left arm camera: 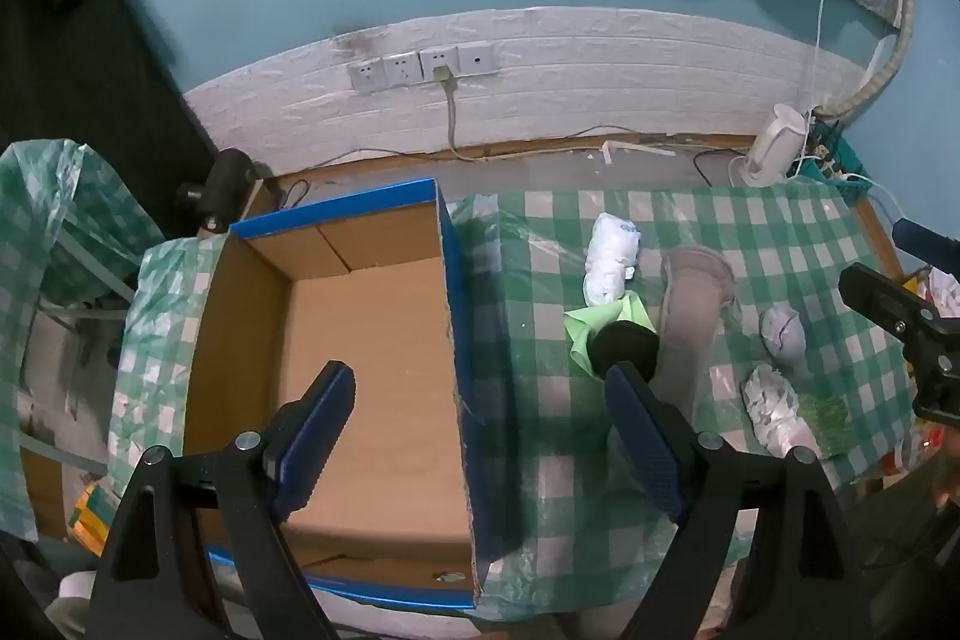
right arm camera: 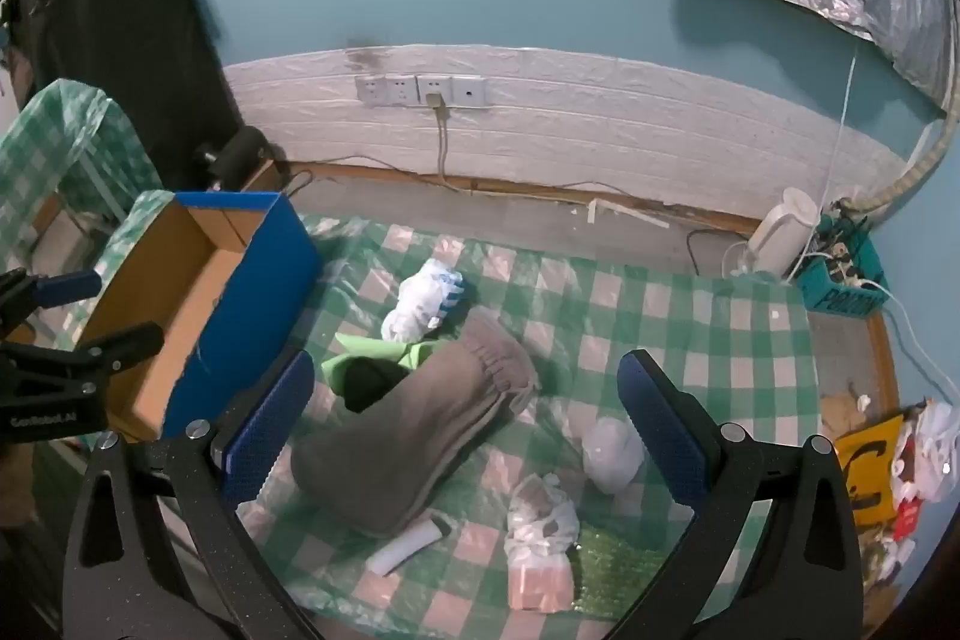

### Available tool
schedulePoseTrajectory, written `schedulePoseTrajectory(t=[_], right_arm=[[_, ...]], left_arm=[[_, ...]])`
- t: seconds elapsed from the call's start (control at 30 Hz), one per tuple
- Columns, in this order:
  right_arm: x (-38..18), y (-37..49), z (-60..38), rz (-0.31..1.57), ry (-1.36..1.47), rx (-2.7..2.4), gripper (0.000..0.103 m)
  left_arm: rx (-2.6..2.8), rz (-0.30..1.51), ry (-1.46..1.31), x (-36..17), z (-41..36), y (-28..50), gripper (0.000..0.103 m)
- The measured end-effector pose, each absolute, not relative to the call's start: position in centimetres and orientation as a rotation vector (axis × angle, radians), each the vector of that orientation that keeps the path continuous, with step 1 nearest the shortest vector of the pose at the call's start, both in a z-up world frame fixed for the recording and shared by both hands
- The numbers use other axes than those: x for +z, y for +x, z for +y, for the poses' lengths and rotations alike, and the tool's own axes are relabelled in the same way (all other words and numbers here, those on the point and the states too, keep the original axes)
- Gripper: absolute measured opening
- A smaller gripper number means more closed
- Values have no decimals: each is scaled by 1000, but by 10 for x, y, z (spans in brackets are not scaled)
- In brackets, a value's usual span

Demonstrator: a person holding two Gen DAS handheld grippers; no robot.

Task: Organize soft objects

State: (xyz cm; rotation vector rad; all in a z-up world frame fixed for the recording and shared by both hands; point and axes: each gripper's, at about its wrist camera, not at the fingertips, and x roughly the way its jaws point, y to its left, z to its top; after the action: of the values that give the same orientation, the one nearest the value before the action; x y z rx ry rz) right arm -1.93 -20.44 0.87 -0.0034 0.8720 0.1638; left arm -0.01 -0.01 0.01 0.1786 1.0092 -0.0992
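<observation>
An open cardboard box with blue outer walls (left arm camera: pixel 453 292) (right arm camera: pixel 264 268) stands at the left of the green checked tablecloth (left arm camera: pixel 780 244) (right arm camera: pixel 690 328); nothing lies inside it. A folded grey cloth (right arm camera: pixel 420 430) (left arm camera: pixel 690 316) lies mid-table, partly over a black item (right arm camera: pixel 366 382) (left arm camera: pixel 624 346) and a green cloth (right arm camera: pixel 384 355) (left arm camera: pixel 579 334). A white-and-blue bundle (right arm camera: pixel 426 301) (left arm camera: pixel 612 259), a pale grey ball (right arm camera: pixel 609 451) (left arm camera: pixel 783 334) and a white plastic bag (right arm camera: pixel 540 520) (left arm camera: pixel 774 409) lie around it. My left gripper (left arm camera: pixel 480 424) is open above the box's right wall. My right gripper (right arm camera: pixel 465 430) is open above the grey cloth.
A white tube (right arm camera: pixel 408 544), a pink block (right arm camera: pixel 540 586) and green bubble wrap (right arm camera: pixel 618 568) lie at the table's front. A white kettle (right arm camera: pixel 780 232) and a blue basket (right arm camera: pixel 840 286) stand at the back right. Wall sockets with a cable (right arm camera: pixel 438 100) are behind.
</observation>
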Motion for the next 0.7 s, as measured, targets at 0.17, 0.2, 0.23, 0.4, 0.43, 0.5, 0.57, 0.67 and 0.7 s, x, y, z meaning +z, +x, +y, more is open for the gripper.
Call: schedulePoseTrajectory(t=[0.17,0.2,0.23,0.4,0.43,0.5,0.57,0.67,0.7], right_arm=[[8,-20,-206,870,-6,167,101],[8,-19,-206,874,-6,166,101],[8,-19,-207,876,-8,167,101],[8,-20,-203,872,-12,166,101],[8,-20,-203,873,-12,167,101],[8,-20,-202,873,-12,167,101],[8,-19,-203,875,-12,171,101],[9,-19,-204,877,-9,172,101],[9,-19,-204,876,-9,171,101]], left_arm=[[-110,1013,153,1,1,-1,87],[-106,1012,156,2,-1,2,87],[-103,1009,161,2,-1,2,87],[-95,1003,166,2,0,3,87],[-90,999,171,2,0,4,87],[-89,981,163,4,3,1,87],[-94,971,154,6,5,1,87],[-96,969,142,6,6,1,87],[-95,970,141,6,6,2,87]])
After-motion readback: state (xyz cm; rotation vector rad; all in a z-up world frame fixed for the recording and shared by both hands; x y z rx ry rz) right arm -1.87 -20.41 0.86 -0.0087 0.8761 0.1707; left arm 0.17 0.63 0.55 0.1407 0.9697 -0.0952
